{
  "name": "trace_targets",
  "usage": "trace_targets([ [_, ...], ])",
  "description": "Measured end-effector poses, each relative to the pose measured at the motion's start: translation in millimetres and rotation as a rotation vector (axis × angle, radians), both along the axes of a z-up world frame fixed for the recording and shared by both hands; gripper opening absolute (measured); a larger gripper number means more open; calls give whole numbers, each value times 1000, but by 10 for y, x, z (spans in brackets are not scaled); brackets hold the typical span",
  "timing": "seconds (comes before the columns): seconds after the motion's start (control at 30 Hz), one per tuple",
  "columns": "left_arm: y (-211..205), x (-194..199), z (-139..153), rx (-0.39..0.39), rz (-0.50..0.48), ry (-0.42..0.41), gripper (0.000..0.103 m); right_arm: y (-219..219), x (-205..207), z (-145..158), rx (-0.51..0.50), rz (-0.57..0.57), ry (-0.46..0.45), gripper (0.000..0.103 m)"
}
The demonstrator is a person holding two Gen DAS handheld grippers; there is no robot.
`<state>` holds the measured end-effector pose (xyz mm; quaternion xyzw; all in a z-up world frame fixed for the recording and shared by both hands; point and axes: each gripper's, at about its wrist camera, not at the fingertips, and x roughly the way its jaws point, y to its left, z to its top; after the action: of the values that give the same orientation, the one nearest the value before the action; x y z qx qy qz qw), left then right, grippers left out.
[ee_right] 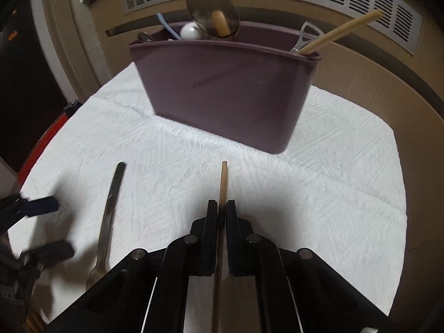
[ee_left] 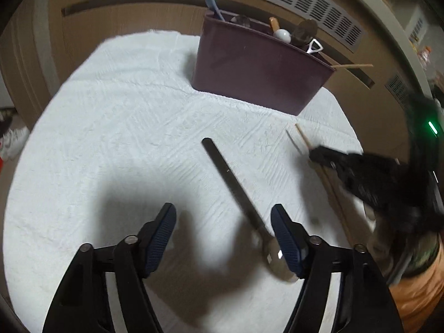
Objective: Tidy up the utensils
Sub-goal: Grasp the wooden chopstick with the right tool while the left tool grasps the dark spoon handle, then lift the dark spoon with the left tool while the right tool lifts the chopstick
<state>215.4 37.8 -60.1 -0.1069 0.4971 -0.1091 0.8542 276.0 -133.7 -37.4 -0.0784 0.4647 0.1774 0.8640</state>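
Cloth (ee_left: 116, 116), white and textured, covered the table across both wrist views. In the left wrist view, the left gripper (ee_left: 223, 219) filled the lower middle of the frame with its jaws parted and nothing pressed between them; a metal spoon (ee_left: 236, 191) lay slanting on the cloth, its bowl just beside the right-hand finger (ee_left: 288, 244). Toward the upper centre stood a purple caddy (ee_left: 260, 75) with several utensils upright in it. At the right edge the right gripper (ee_left: 316, 155) was clenched on a wooden chopstick (ee_left: 302, 136).

In the right wrist view, the left gripper's two fingertips (ee_right: 44, 204) showed blurred at the far left, with the spoon (ee_right: 111, 208) lying just to their right. In the lower centre the right gripper (ee_right: 222, 211) was clamped on the chopstick (ee_right: 223, 180), whose tip pointed toward the caddy (ee_right: 222, 91) in the upper middle. A second chopstick (ee_right: 338, 34) leaned out of the caddy's right end.
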Motion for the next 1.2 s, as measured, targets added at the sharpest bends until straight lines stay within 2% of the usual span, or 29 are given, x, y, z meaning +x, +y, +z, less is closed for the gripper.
trace_targets([
  [0.1, -160, 227, -46, 41, 29, 46, 55, -98, -160, 57, 18, 9, -15, 6],
  [0.17, -267, 384, -111, 84, 45, 81, 54, -182, -229, 76, 28, 4, -25, 6],
  [0.23, -390, 510, -117, 164, 54, 68, 54, -272, -266, 104, 35, 4, -35, 6],
  [0.33, -507, 644, -128, 237, 43, 60, 51, -384, -351, 111, 47, 8, -42, 6],
  [0.37, -536, 663, -120, 263, 39, 52, 41, -397, -366, 102, 48, 15, -41, 6],
  [0.4, -546, 659, -109, 259, 26, 43, 17, -420, -393, 102, 53, 17, -42, 6],
  [0.47, -534, 604, -85, 215, -7, 34, 12, -458, -422, 107, 68, 18, -44, 6],
  [0.6, -486, 280, 102, 193, -36, -74, 12, -460, -428, 129, 89, 18, -54, 8],
  [0.67, -468, 125, 235, 200, -42, -141, 12, -449, -425, 125, 75, 14, -60, 21],
  [0.8, -374, -149, 526, 202, -26, -250, 12, -370, -401, 97, 42, 17, -68, 31],
  [0.87, -265, -208, 648, 180, -3, -287, 12, -338, -372, 71, 37, 29, -51, 50],
  [0.9, -216, -260, 708, 168, 10, -307, 12, -341, -345, 57, 41, 25, -46, 54],
  [1.0, -47, -281, 838, 164, 46, -361, 12, -327, -271, 53, 42, 18, -45, 51],
  [1.03, -12, -294, 866, 166, 52, -374, 12, -283, -219, 47, 28, 29, -35, 35],
  [1.07, 30, -317, 887, 164, 57, -382, 12, -241, -179, 38, 18, 37, -25, 26],
  [1.2, 187, -339, 881, 134, 77, -401, 12, -54, 58, -51, -32, 18, 2, 26],
])
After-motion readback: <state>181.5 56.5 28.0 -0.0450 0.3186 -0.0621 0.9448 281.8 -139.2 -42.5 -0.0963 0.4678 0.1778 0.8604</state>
